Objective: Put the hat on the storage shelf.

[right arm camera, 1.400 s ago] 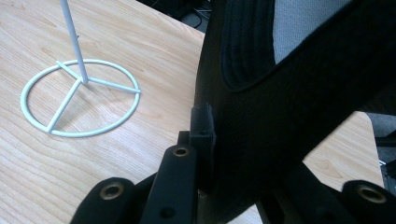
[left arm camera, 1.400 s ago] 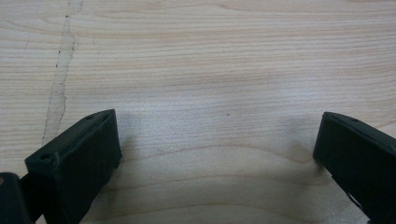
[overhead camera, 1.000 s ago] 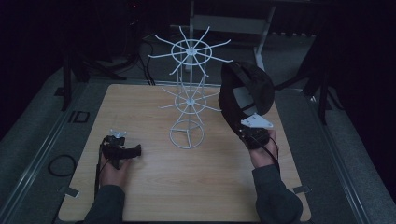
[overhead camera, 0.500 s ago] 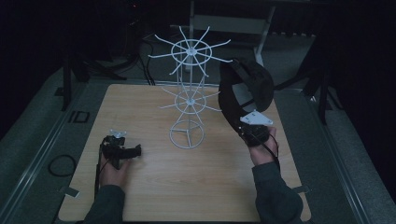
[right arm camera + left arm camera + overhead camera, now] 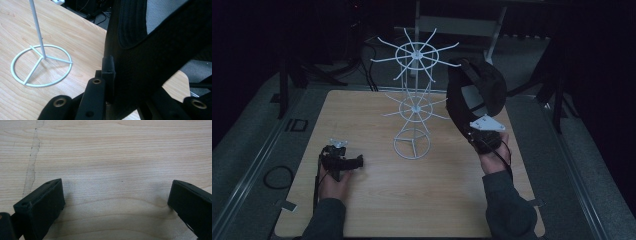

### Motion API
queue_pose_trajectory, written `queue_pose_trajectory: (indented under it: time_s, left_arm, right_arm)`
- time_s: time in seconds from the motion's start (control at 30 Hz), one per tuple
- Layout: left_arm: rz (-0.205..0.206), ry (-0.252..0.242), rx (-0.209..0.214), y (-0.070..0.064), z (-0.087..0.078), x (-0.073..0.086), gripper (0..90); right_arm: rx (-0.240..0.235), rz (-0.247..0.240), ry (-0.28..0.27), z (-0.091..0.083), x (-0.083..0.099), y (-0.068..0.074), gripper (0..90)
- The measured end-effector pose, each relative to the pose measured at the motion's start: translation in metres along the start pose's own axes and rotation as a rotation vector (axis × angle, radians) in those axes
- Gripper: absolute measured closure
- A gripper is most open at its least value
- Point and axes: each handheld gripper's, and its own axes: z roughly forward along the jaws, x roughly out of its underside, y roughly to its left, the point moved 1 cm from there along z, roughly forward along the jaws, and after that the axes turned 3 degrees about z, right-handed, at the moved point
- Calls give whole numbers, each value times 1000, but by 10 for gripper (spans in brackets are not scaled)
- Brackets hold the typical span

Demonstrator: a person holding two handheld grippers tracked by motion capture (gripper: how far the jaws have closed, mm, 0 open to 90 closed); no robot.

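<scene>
Right claw (image 5: 477, 131) was clamped on the edge of a black cap (image 5: 474, 90), held raised beside the white wire rack (image 5: 413, 107), seemingly to hang it on a prong, while the left claw (image 5: 357, 161) rested wide apart and idle on the counter (image 5: 377, 205).

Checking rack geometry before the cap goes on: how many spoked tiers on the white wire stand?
2. The upper tier crowns the white wire stand's pole, the smaller lower tier sits midway down. The black cap in the right tongs may hide some spoke tips.
</scene>
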Motion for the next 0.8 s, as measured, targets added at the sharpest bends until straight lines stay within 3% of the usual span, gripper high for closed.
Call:
queue_pose_trajectory:
  time_s: [0.8]
  left_arm:
    - [-2, -2, -1, 0, 0, 0, 9]
  right_arm:
    - [11, 2, -26, -4, -16, -6, 815]
